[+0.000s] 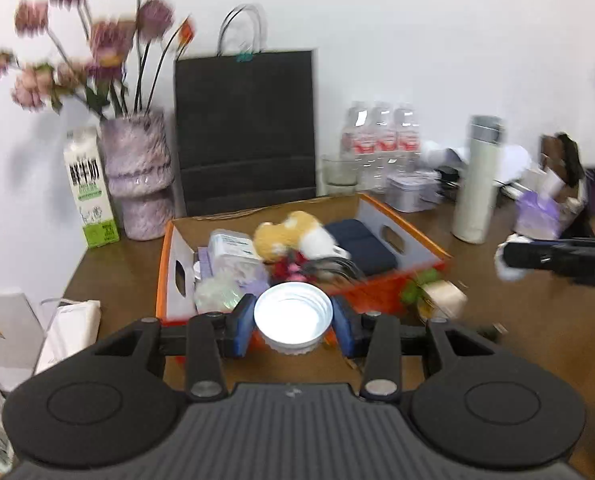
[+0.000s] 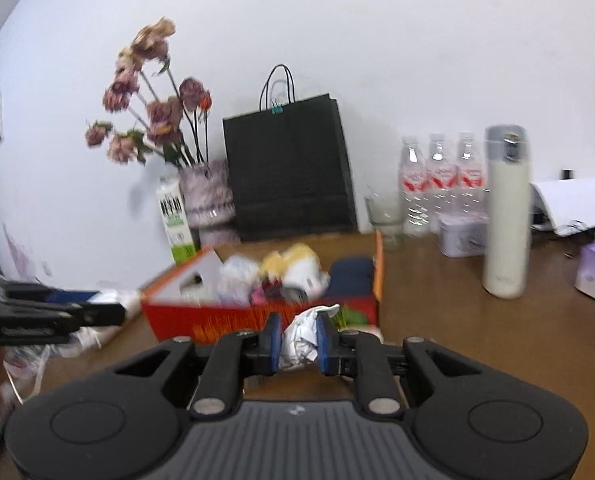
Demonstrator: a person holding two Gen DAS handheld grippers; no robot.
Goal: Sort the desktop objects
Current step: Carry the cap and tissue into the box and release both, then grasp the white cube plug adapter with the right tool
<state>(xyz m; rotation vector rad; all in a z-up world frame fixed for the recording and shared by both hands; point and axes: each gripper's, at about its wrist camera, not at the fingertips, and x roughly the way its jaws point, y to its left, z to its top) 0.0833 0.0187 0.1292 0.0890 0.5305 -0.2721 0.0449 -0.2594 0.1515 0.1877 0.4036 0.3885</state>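
Left wrist view, left to right. At 9 o'clock a milk carton (image 1: 91, 192) stands upright, touching a purple vase (image 1: 139, 176) of blurred pink flowers (image 1: 97, 40). Black paper bag (image 1: 245, 128) at 12 o'clock against the wall. Orange box (image 1: 165, 268) sits mid-table, just ahead of the tongs; inside are a plush toy (image 1: 293, 236), a dark blue cloth (image 1: 363, 240) and small packets, too blurred to name. Left gripper (image 1: 293, 318) at 6 o'clock is clamped on a white ridged cup (image 1: 293, 314), blue pads pressing both sides, cup mouth facing the camera. Water bottles (image 1: 381, 140) at 1 o'clock, white thermos (image 1: 479, 180) upright at 2 o'clock. Right gripper (image 1: 509, 258) enters at 3 o'clock, something white at its tip.

Right wrist view. Left gripper's black fingers (image 2: 89, 312) reach in at 9 o'clock. Same orange box (image 2: 379, 272) centre, thermos (image 2: 505, 216) at 3 o'clock on the brown table (image 2: 457, 320). Right gripper (image 2: 299, 340) is closed on a crumpled white paper ball (image 2: 301, 334), squeezed between both pads, held near the box's front wall.
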